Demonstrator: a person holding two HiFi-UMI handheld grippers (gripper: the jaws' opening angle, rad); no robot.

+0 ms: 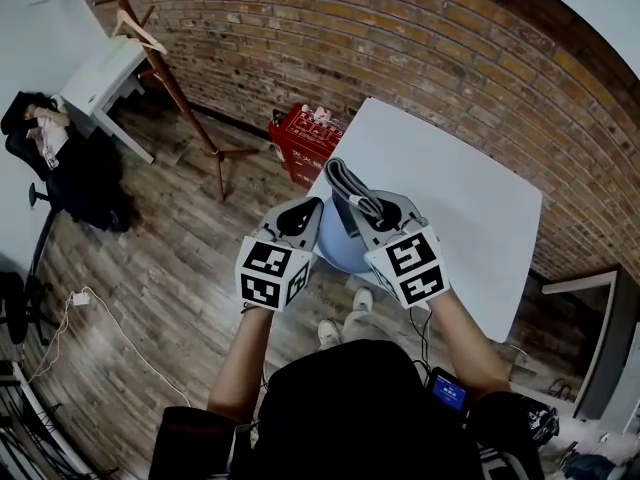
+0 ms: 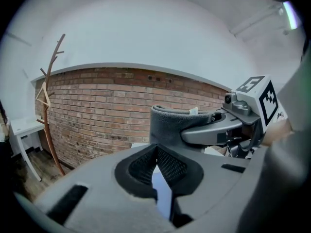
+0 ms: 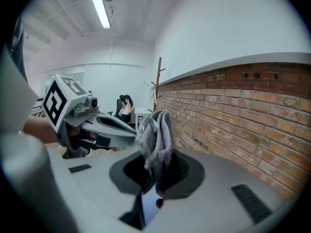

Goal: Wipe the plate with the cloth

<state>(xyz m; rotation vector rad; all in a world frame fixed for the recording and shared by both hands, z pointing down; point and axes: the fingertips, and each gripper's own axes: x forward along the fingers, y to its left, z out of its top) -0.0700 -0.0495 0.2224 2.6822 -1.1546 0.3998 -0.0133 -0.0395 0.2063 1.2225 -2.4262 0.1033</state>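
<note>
The plate (image 1: 336, 251) is hanging by the desk's (image 1: 460, 198) near-left edge with the left gripper's (image 1: 300, 215) jaws clamping its rim, while the right gripper's (image 1: 372, 208) jaws are pinching the cloth (image 1: 345, 181), seemingly readying to press down and wipe.

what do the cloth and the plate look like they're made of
The cloth looks like soft grey fabric, maybe microfibre: fuzzy nap, limp folds. The plate is pale blue and smooth with a slight sheen; plastic or glazed ceramic, can't tell which.

- White table (image 1: 470, 208) set against brick wall (image 1: 400, 38).
- Red crate (image 1: 303, 138) on wooden floor (image 1: 170, 268), beside the table.
- Coat stand (image 1: 165, 78) near the wall; black office chair (image 1: 60, 168) far left.
</note>
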